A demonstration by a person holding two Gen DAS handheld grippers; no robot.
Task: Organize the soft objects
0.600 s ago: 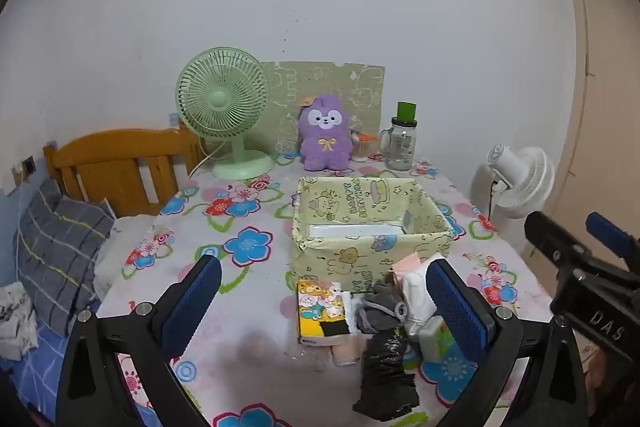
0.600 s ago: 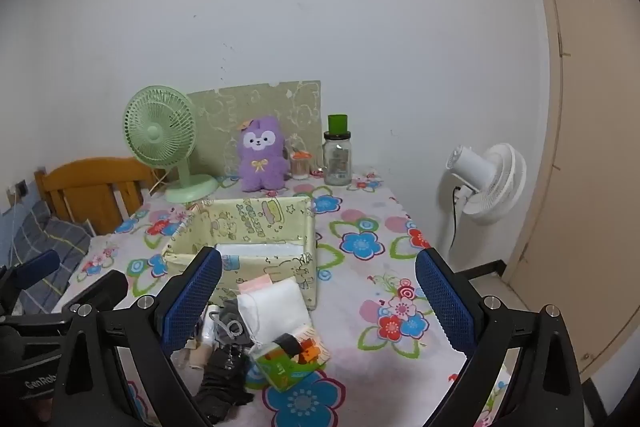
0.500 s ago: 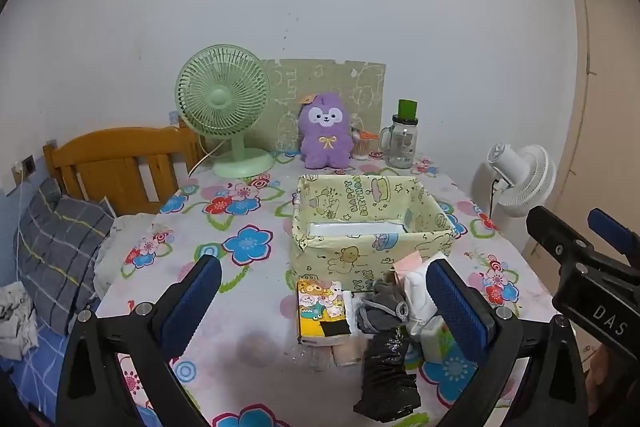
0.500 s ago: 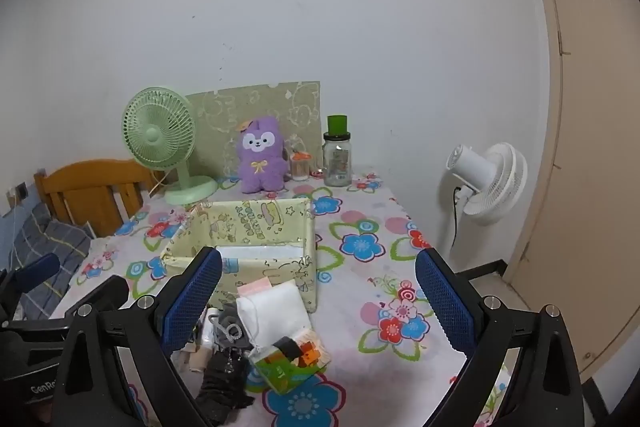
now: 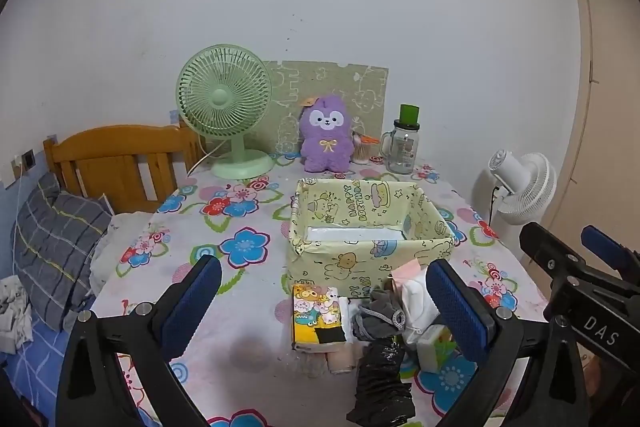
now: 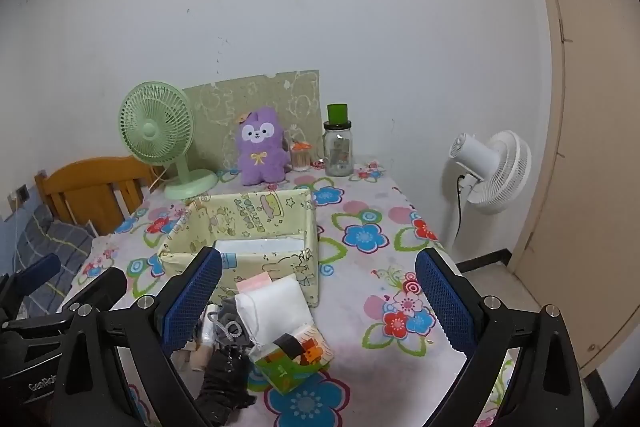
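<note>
Two fans (image 5: 224,107) (image 5: 524,187), one box (image 5: 368,259), one purple plush (image 5: 326,135), one jar (image 5: 402,151), two tissue packs (image 5: 316,315) (image 6: 292,359).

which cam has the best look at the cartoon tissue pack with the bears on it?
Left wrist: the cartoon tissue pack lies face up, fully clear, in front of the yellow box. In the right wrist view I cannot pick it out; the claw's left finger covers that spot.

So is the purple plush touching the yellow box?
Apart. The right wrist view shows bare tablecloth between the plush and the box.

Bare tablecloth (image 5: 224,311) left of box (image 5: 360,263) and pile (image 5: 384,319)
</note>
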